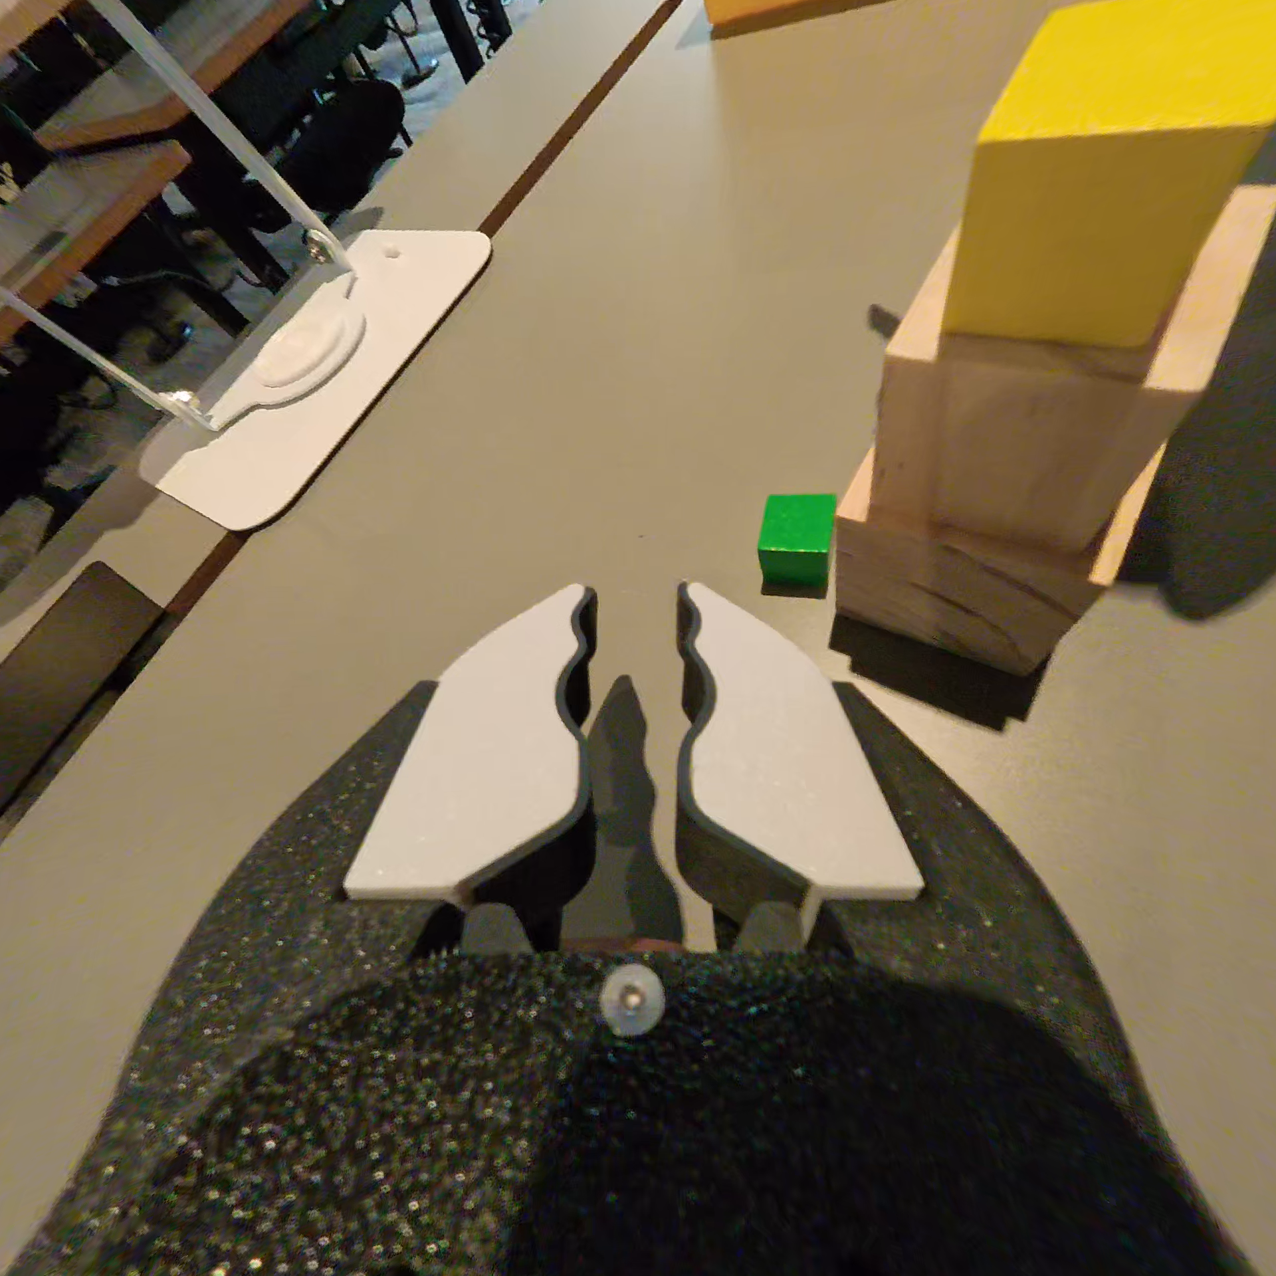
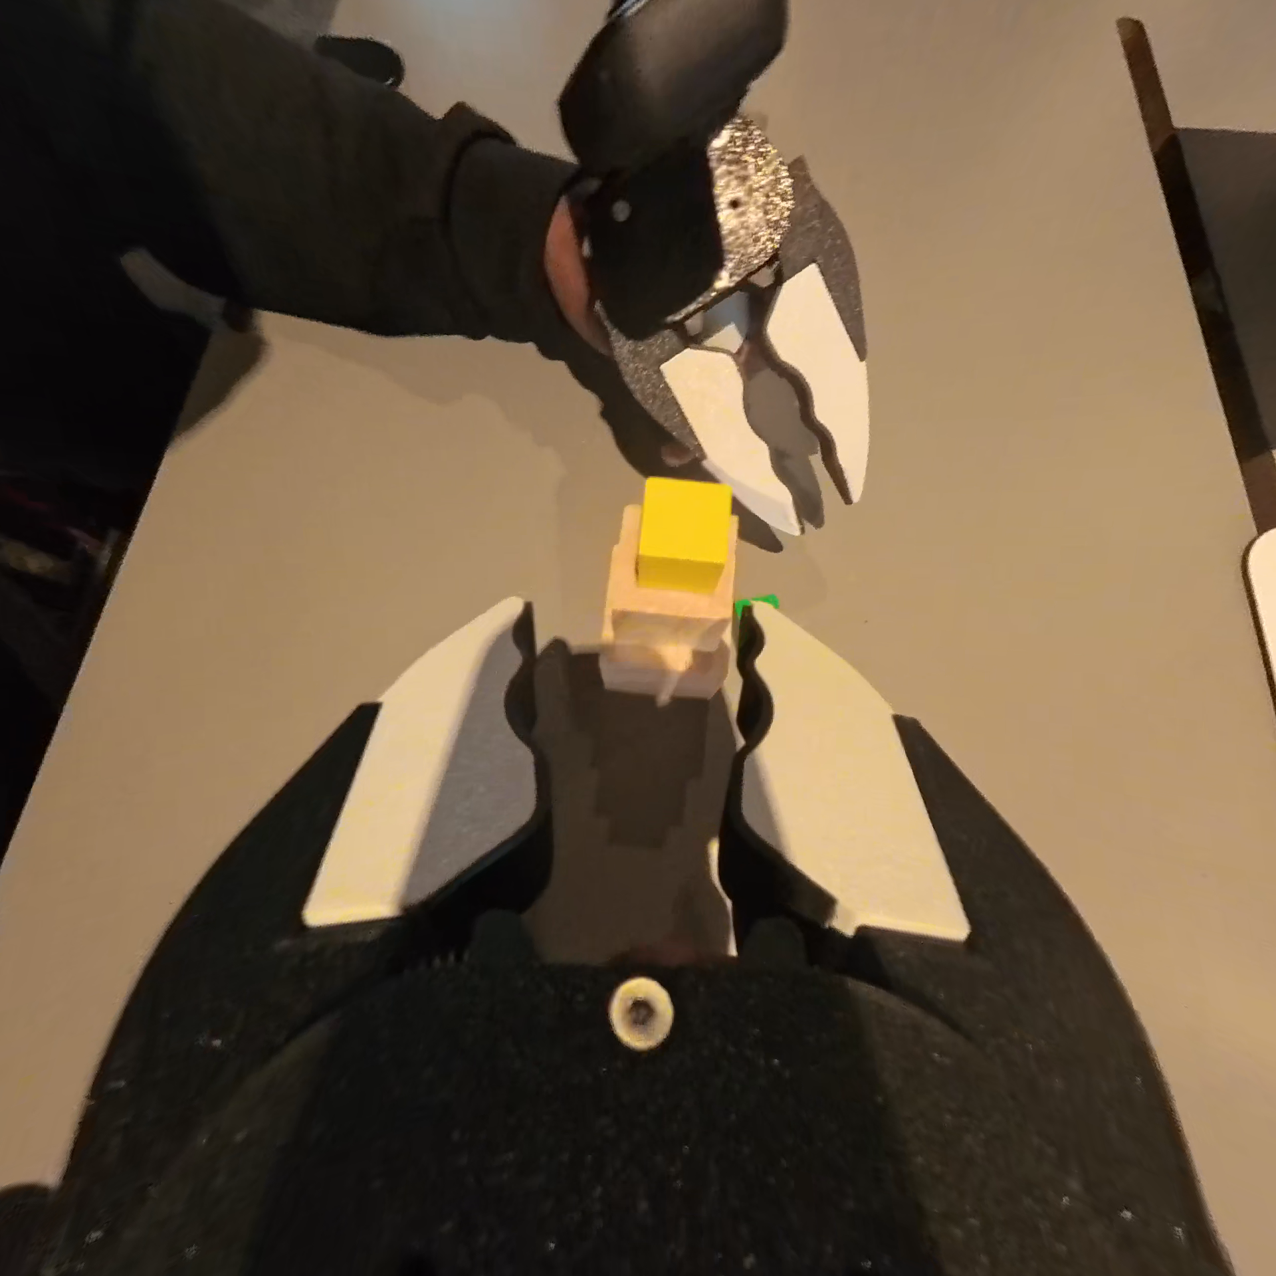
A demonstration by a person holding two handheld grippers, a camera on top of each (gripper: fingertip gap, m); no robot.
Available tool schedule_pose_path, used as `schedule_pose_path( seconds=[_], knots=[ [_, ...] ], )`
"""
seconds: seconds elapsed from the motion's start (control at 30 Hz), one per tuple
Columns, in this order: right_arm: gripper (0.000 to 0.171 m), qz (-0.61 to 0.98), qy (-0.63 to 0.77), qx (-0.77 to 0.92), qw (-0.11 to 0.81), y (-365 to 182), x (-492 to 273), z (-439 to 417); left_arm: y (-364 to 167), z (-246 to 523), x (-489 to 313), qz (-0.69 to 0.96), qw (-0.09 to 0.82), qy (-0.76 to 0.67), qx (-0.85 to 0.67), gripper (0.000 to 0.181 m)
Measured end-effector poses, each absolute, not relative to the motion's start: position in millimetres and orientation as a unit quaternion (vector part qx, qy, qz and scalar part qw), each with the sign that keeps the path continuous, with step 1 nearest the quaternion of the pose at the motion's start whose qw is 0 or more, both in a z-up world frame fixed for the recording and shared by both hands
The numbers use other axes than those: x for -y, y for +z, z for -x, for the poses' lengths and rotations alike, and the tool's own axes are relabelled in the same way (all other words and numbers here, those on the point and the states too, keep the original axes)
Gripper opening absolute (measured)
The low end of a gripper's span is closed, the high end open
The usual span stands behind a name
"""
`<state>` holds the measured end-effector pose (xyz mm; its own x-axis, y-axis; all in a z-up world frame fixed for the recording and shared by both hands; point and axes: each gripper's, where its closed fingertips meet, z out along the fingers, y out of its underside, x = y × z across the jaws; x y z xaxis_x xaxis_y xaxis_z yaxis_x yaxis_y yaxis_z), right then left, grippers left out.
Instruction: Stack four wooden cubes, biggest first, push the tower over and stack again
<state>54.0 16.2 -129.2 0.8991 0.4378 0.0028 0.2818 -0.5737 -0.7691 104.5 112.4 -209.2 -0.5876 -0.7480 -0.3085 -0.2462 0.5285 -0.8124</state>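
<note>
On the grey counter (image 1: 621, 345) three cubes stand stacked; both our grippers are empty, apart. Next: small green wooden cube (image 1: 794, 542) tops yellow cube (image 1: 1077, 228).

Matt grey counter (image 1: 621, 345), smooth. Two lower cubes (image 1: 967, 469) are bare, grained wood; the yellow cube (image 1: 1077, 228) and green cube (image 1: 794, 535) are painted — faintly glossy. Left gripper (image 1: 635, 601): matt pale fingers (image 1: 483, 759), rough, speckled black body.
</note>
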Motion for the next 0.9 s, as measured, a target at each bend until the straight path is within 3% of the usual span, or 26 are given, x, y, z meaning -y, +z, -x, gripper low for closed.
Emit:
schedule_pose_path(
  seconds=[0.17,0.43,0.73,0.9],
  knots=[
    [0.056,0.876,0.099,0.25,0.401,-150,7,-60,-217,-100,-106,0.286,0.316,-0.361,-0.829,0.027],
    [0.056,0.872,0.184,0.155,0.426,-196,13,-100,-229,-96,-96,0.253,0.262,-0.357,-0.86,0.034],
    [0.051,0.835,0.265,0.134,0.462,-197,6,-106,-220,-108,-89,0.154,0.198,-0.419,-0.873,0.048],
    [0.047,0.814,0.308,0.127,0.475,-190,10,-106,-208,-108,-81,0.042,0.094,-0.481,-0.87,0.05]
  ],
)
